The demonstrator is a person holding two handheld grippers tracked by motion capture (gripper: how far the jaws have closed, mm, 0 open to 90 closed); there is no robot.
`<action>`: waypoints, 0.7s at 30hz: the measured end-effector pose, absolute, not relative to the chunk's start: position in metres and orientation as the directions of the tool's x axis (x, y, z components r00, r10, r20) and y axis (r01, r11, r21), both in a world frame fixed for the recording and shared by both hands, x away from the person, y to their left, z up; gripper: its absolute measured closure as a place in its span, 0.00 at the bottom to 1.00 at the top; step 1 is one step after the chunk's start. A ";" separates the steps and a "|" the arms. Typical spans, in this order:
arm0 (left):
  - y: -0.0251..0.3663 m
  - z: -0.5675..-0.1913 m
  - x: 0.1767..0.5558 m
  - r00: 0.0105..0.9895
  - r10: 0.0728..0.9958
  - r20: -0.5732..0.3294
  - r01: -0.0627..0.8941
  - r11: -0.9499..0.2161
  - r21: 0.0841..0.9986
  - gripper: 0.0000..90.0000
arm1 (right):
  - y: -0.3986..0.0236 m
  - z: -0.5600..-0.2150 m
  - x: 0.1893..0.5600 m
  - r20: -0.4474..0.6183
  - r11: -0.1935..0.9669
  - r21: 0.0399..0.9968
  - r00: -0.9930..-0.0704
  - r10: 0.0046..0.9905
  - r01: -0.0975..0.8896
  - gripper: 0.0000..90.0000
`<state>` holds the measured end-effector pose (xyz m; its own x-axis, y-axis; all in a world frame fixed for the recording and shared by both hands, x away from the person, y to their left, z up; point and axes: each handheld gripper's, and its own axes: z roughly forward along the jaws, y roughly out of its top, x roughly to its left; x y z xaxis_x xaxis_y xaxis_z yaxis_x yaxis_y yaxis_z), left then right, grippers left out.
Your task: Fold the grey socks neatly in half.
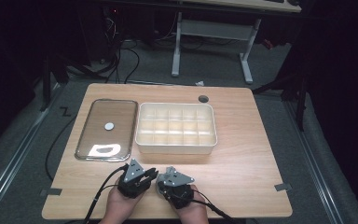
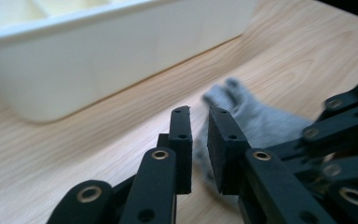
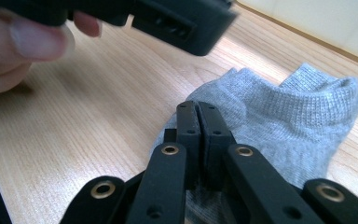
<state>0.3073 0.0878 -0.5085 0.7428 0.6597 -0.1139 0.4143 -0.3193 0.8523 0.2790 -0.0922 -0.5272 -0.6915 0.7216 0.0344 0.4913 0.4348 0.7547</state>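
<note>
Work in hand: a grey sock (image 3: 279, 116) is being handled at the near edge of the worktop (image 1: 242, 154), just in front of the white divided box (image 1: 176, 128); it is judged that the sock is being gathered or folded for one of the box's compartments.

Sock position: it is lying flat on the wood between the two claws, its ribbed cuff pointing toward the box wall, apart from the box and not yet lifted as far as can be told.

Right claw (image 3: 198, 108): its jaws are being held pressed together, pads touching; the sock is lying under and beyond them, and whether a fold of fabric is being pinched at the tips cannot be told from the right gripper view.

Left claw (image 2: 199, 114): its jaws are being held nearly closed, a narrow gap being left between the pads; nothing is being gripped, and the sock (image 2: 256, 116) is lying blurred just behind and to the side of them.

Box: all compartments are being seen empty from the high view.

Lid: a clear lid (image 1: 106, 128) is lying flat just beside the box, on its left.

Next move, as judged: a free edge of the sock is needing to be caught by the left claw, so that jaw gap is needing to be brought over the fabric before being closed, while the other end is being steadied by the right claw.

Caution: thin knit is being easily missed by the pads against the wood.
</note>
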 end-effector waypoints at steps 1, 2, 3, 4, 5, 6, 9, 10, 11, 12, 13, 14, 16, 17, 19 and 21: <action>0.085 -0.509 0.308 0.749 0.649 -0.130 0.423 -0.318 0.849 0.90 | -0.092 -0.528 0.278 0.030 0.435 0.759 -0.693 0.720 0.484 0.99; 0.084 -0.511 0.309 0.754 0.639 -0.152 0.438 -0.317 0.841 0.91 | -0.091 -0.528 0.278 0.027 0.436 0.761 -0.694 0.719 0.481 0.99; 0.083 -0.513 0.310 0.756 0.633 -0.169 0.452 -0.318 0.834 0.92 | -0.090 -0.528 0.277 0.022 0.436 0.763 -0.694 0.720 0.477 0.99; 0.082 -0.516 0.312 0.751 0.636 -0.176 0.464 -0.319 0.826 0.92 | -0.090 -0.528 0.276 0.018 0.439 0.764 -0.696 0.718 0.472 0.99; 0.081 -0.518 0.314 0.749 0.640 -0.173 0.469 -0.327 0.820 0.93 | -0.090 -0.528 0.275 0.017 0.441 0.764 -0.698 0.716 0.471 0.99; 0.081 -0.518 0.314 0.749 0.640 -0.173 0.469 -0.327 0.820 0.93 | -0.090 -0.529 0.274 0.011 0.446 0.766 -0.702 0.712 0.463 0.99; 0.081 -0.524 0.317 0.744 0.646 -0.172 0.482 -0.340 0.807 0.93 | -0.090 -0.529 0.272 0.001 0.450 0.769 -0.705 0.709 0.454 0.98; 0.081 -0.525 0.318 0.744 0.645 -0.177 0.487 -0.341 0.804 0.93 | -0.090 -0.528 0.273 -0.003 0.453 0.769 -0.706 0.708 0.451 0.98; 0.081 -0.525 0.318 0.744 0.645 -0.177 0.487 -0.341 0.804 0.93 | -0.090 -0.528 0.273 -0.003 0.453 0.769 -0.706 0.708 0.451 0.98; 0.082 -0.526 0.318 0.742 0.645 -0.181 0.491 -0.340 0.802 0.93 | -0.091 -0.523 0.273 0.009 0.449 0.770 -0.711 0.703 0.453 0.95; 0.082 -0.526 0.318 0.743 0.646 -0.175 0.488 -0.344 0.802 0.93 | -0.092 -0.519 0.272 0.006 0.447 0.776 -0.714 0.700 0.445 0.95; 0.082 -0.526 0.317 0.742 0.647 -0.174 0.487 -0.342 0.803 0.93 | -0.095 -0.513 0.271 0.000 0.439 0.787 -0.712 0.702 0.433 0.96; 0.081 -0.526 0.317 0.741 0.649 -0.172 0.486 -0.342 0.804 0.93 | -0.103 -0.500 0.269 0.005 0.409 0.809 -0.701 0.714 0.422 0.97; 0.081 -0.526 0.317 0.741 0.649 -0.172 0.486 -0.342 0.804 0.93 | -0.107 -0.494 0.269 -0.002 0.400 0.815 -0.688 0.726 0.419 0.98; 0.081 -0.526 0.316 0.743 0.649 -0.161 0.478 -0.348 0.806 0.93 | -0.118 -0.492 0.272 -0.002 0.392 0.808 -0.663 0.749 0.440 1.00; 0.081 -0.526 0.316 0.743 0.650 -0.159 0.477 -0.349 0.807 0.93 | -0.122 -0.495 0.274 0.008 0.393 0.797 -0.657 0.754 0.459 1.00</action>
